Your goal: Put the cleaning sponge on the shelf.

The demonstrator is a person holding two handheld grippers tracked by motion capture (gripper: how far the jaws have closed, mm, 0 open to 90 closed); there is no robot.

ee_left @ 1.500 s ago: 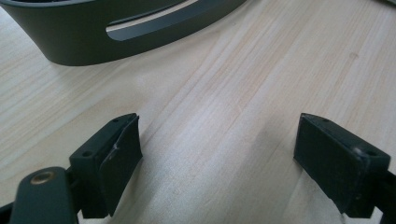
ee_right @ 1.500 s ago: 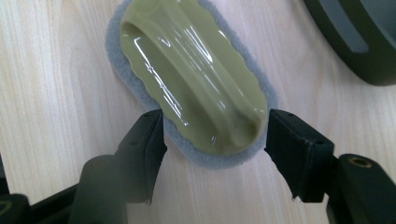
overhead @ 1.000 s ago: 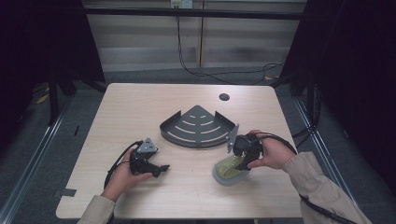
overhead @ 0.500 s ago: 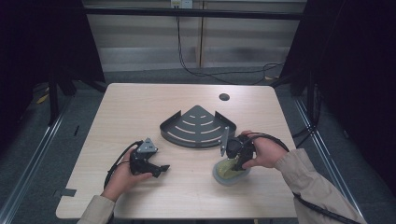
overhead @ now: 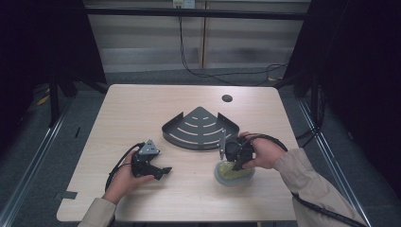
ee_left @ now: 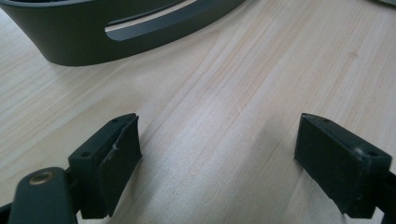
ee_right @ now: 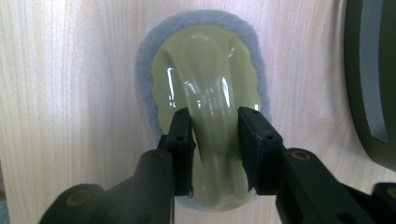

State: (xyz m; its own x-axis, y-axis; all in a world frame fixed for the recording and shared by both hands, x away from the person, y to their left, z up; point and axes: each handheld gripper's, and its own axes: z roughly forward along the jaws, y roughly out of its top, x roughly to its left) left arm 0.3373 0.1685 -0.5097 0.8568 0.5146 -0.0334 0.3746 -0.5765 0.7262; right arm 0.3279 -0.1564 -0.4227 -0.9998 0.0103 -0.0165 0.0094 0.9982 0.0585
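The right tool (ee_right: 214,140) has just been closing and now clenches the scrubber's (ee_right: 205,88) green handle on the counter (overhead: 142,113), ready to lift; the left tool (ee_left: 219,154) rests released.

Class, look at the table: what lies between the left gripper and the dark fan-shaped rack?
Nothing: only bare wooden table separates the open left gripper from the rack, as the left gripper view shows.
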